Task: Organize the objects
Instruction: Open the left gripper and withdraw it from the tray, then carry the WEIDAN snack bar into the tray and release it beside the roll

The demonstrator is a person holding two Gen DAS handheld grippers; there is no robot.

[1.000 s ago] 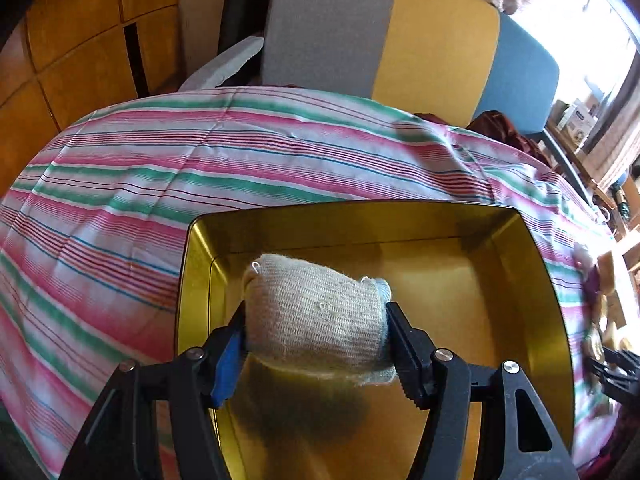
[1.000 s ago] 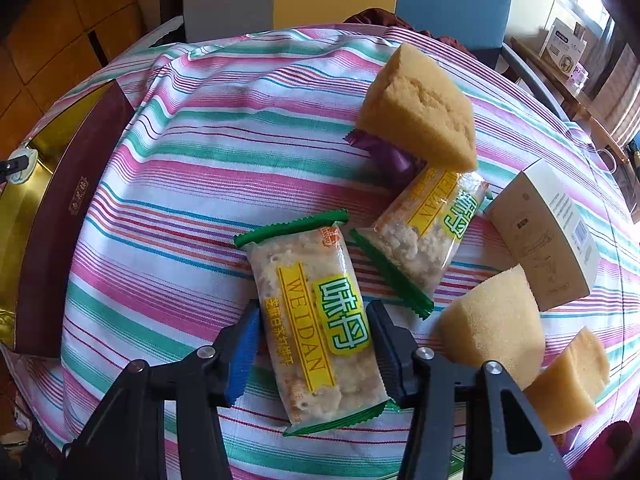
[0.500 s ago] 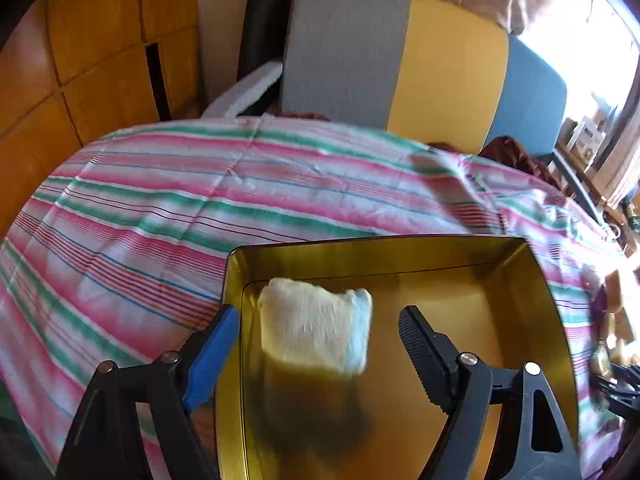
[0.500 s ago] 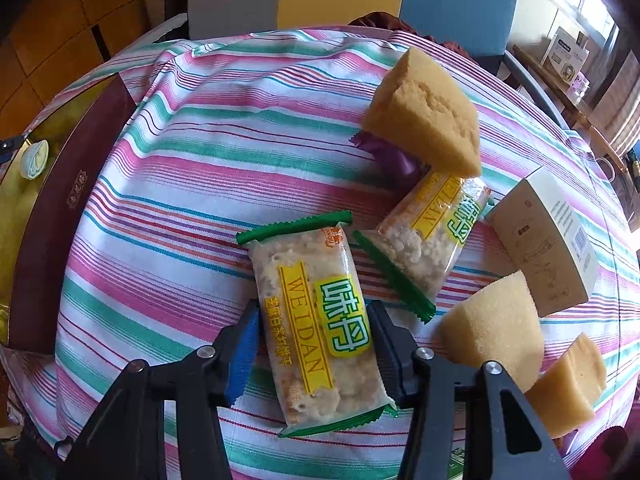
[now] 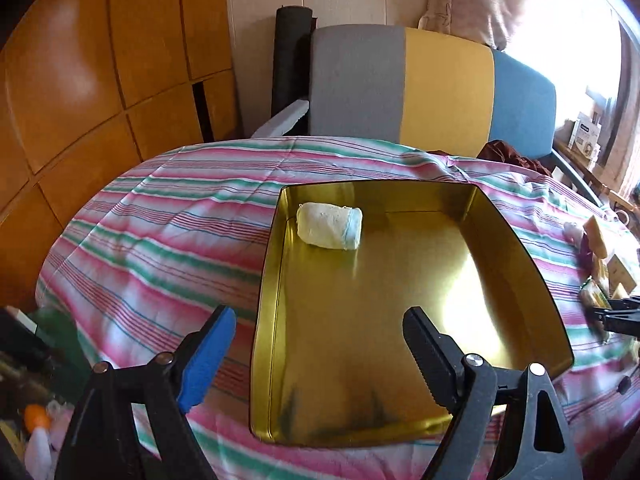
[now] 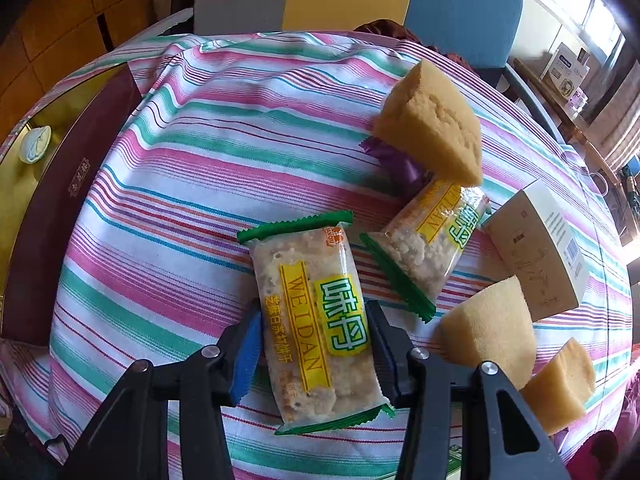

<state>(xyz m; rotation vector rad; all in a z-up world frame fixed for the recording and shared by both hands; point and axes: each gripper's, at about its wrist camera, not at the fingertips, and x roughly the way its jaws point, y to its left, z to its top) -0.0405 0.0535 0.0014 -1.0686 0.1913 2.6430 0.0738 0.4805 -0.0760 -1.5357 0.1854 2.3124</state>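
My right gripper [image 6: 314, 342] clamped across WEIDAN snack bar [image 6: 316, 320], long axis running near-to-far; gold tin [image 6: 18, 184] far left. My left gripper [image 5: 316, 352] spread wide, gauze roll [image 5: 330, 225] in tin's far-left corner.

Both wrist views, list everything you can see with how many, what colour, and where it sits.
gold tin: 1, gold inside, dark red outside, left part of table
cloth roll: 1, off-white with a pale blue end, far left corner of the tin
snack packets: 2, clear with green ends and yellow labels; one between the right claw's fingers, one beyond it
sponge pieces: 3, yellow-tan; one far, two near right
purple wrapper: 1, under the far sponge
box: 1, beige and white, right side
tablecloth: 1, pink, green, white stripes
chair: 1, grey, yellow, blue, behind table
left claw: open, over tin's near end
right claw: around the packet
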